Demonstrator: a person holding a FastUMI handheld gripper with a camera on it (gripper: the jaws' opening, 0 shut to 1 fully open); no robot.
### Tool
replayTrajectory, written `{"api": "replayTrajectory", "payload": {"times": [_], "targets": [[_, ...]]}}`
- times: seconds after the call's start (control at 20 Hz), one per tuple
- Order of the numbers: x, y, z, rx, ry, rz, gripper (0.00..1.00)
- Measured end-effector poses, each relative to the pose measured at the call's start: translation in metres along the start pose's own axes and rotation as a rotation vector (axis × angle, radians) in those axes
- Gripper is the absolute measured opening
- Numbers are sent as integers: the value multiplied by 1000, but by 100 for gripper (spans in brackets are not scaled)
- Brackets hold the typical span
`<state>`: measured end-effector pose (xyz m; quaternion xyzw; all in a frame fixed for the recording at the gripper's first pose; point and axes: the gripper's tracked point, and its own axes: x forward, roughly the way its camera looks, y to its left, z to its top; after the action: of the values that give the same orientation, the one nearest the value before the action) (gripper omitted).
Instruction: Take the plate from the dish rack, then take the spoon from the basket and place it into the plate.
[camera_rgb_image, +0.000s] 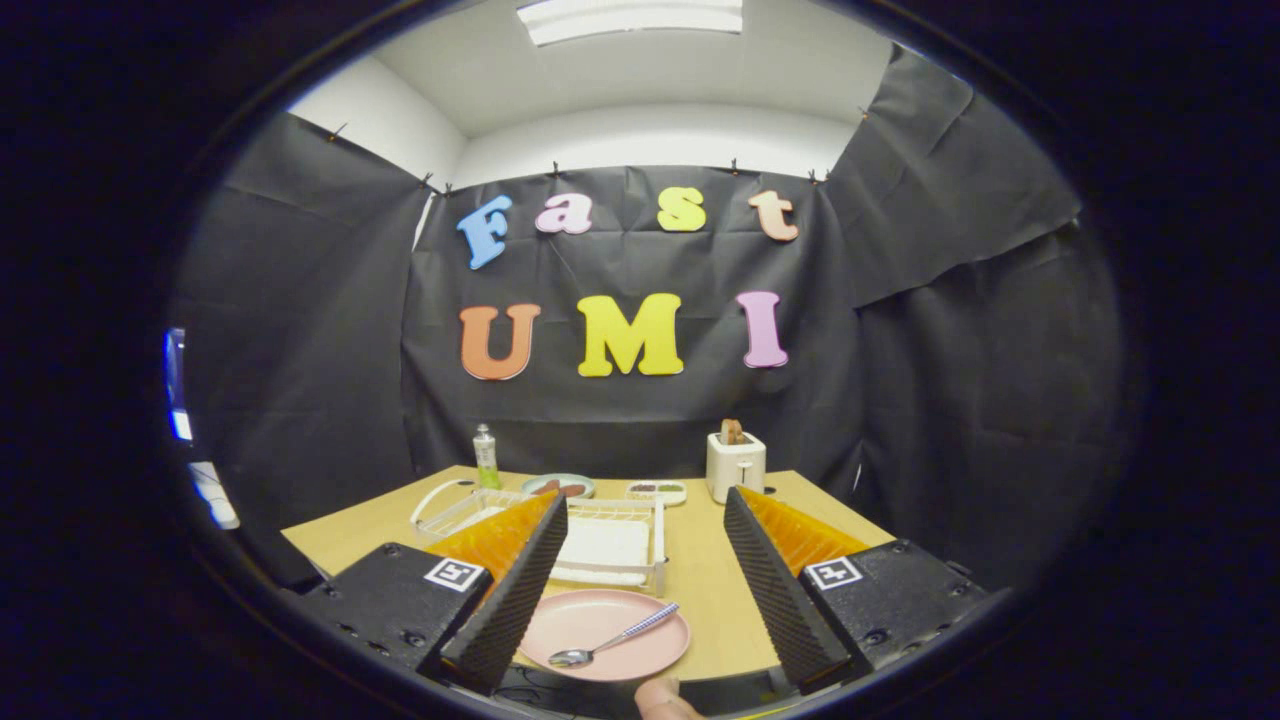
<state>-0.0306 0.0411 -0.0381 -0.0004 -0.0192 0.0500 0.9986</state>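
A pink plate lies flat on the wooden table, low between my two fingers. A metal spoon with a patterned handle rests in it, bowl toward me, handle pointing away to the right. My gripper is open above the table with nothing between its ridged black fingers. The white dish rack stands just beyond the plate, showing a flat white tray. A white wire basket sits to the rack's left, partly behind my left finger.
At the table's back stand a green bottle, a small dish with dark bits, a low tray and a white toaster with bread in it. A fingertip shows at the near table edge.
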Motion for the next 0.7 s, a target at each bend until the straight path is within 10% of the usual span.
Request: {"api": "replayTrajectory", "payload": {"times": [0.7], "targets": [[-12,-26,4,11,2,-48,100]]}}
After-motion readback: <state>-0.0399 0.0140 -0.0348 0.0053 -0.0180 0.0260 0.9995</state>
